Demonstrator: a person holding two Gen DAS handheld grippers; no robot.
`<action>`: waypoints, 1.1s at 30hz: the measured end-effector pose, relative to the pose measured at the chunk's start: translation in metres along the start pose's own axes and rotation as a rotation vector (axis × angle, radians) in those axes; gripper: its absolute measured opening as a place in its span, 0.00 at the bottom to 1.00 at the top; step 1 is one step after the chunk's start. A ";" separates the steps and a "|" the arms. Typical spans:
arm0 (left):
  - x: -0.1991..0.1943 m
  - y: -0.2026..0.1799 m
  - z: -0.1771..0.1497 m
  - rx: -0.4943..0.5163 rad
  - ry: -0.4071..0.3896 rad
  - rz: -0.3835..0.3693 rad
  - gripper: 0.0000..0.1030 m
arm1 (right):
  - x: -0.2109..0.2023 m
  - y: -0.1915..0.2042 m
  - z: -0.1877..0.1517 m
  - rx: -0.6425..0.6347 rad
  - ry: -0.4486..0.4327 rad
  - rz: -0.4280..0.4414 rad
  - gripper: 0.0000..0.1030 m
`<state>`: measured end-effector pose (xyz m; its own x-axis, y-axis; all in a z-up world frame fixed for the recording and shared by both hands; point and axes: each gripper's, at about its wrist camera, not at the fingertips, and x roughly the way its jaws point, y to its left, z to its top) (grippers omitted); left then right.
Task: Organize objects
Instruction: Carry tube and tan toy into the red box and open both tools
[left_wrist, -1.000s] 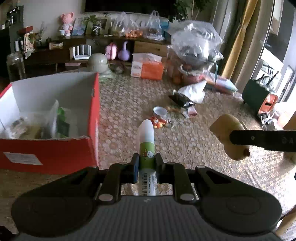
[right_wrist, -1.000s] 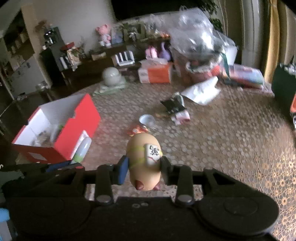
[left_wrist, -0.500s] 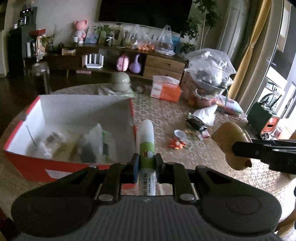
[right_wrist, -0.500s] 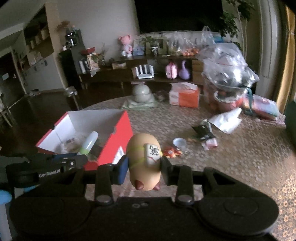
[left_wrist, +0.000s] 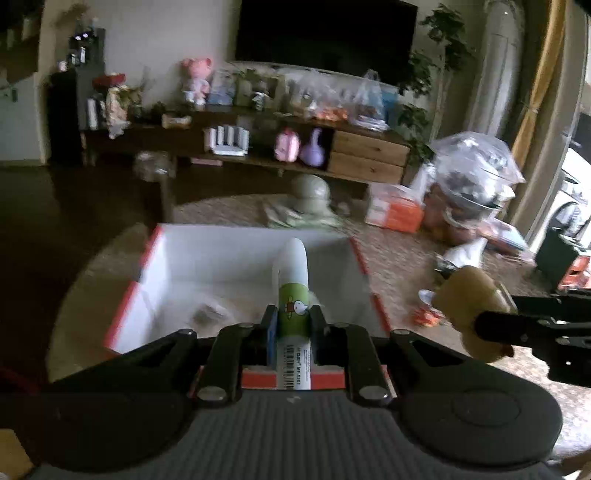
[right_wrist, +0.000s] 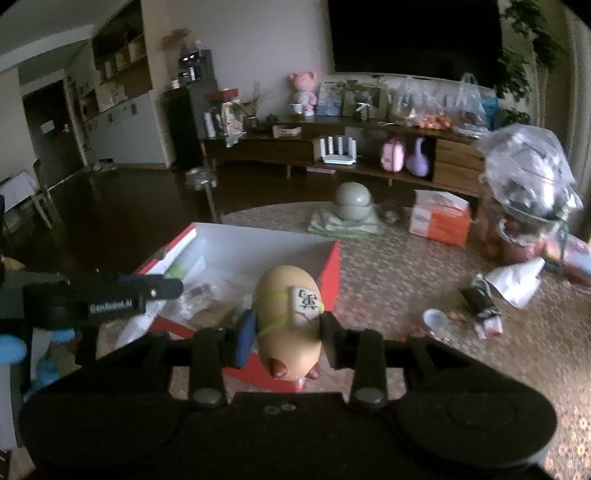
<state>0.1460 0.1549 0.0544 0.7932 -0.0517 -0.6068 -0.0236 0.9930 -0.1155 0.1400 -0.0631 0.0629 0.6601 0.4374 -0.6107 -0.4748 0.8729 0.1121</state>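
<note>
Red box (left_wrist: 369, 280) sits open on the patterned table (right_wrist: 461, 369), both loads poised above it for dropping in. Left gripper (left_wrist: 293, 328) is clamped tight on a white tube (left_wrist: 293, 291) over the box's inside, its jaws nearly together; right gripper (right_wrist: 286, 328) is closed partway on a tan pig figurine (right_wrist: 286, 317) over the near corner — nose-down, likely so each falls clear.
</note>
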 end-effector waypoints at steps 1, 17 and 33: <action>0.000 0.007 0.003 0.003 -0.005 0.015 0.16 | 0.003 0.005 0.002 -0.007 0.001 0.001 0.36; 0.035 0.068 0.017 0.042 0.008 0.122 0.16 | 0.083 0.040 0.027 -0.049 0.048 0.016 0.37; 0.105 0.081 0.019 0.102 0.111 0.156 0.16 | 0.165 0.068 0.015 -0.089 0.162 0.024 0.37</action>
<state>0.2386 0.2323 -0.0035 0.7127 0.0975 -0.6946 -0.0747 0.9952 0.0630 0.2256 0.0717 -0.0190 0.5490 0.4113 -0.7276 -0.5439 0.8368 0.0626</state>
